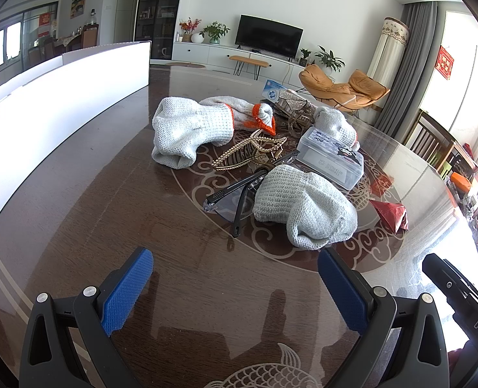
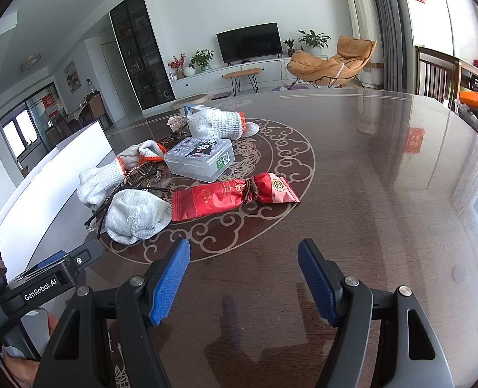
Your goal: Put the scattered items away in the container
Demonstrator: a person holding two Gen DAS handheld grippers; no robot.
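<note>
Scattered items: heaped at the middle of the table, ahead of both grippers; none in the container.
Left gripper [image 1: 235,291]: nearest; jaws spread, nothing between, above bare tabletop.
Right gripper [image 2: 243,283]: jaws spread wide, empty, above bare tabletop.
Table [image 2: 384,194]: dark glossy wood with pale cloud scrollwork and a fish motif; strong window glare on the right.
Near glove [image 1: 303,207]: grey knit, lying on the arm of the sunglasses [image 1: 235,197].
Red packet [image 2: 232,195]: just right of the near glove, a brown cord around it.
Plastic box [image 2: 200,159]: clear, cartoon sticker on the lid, behind the packet.
Hair clips [image 1: 248,153]: gold, between the gloves.
Orange-cuffed gloves [image 1: 190,129]: farther back, left and centre.
Container [image 1: 61,97]: white, long wall along the left table edge.
Room: television, plants, orange lounge chair, grey curtains.
Left view only: hair clips clearly.
Right view only: whole packet, box lid.
</note>
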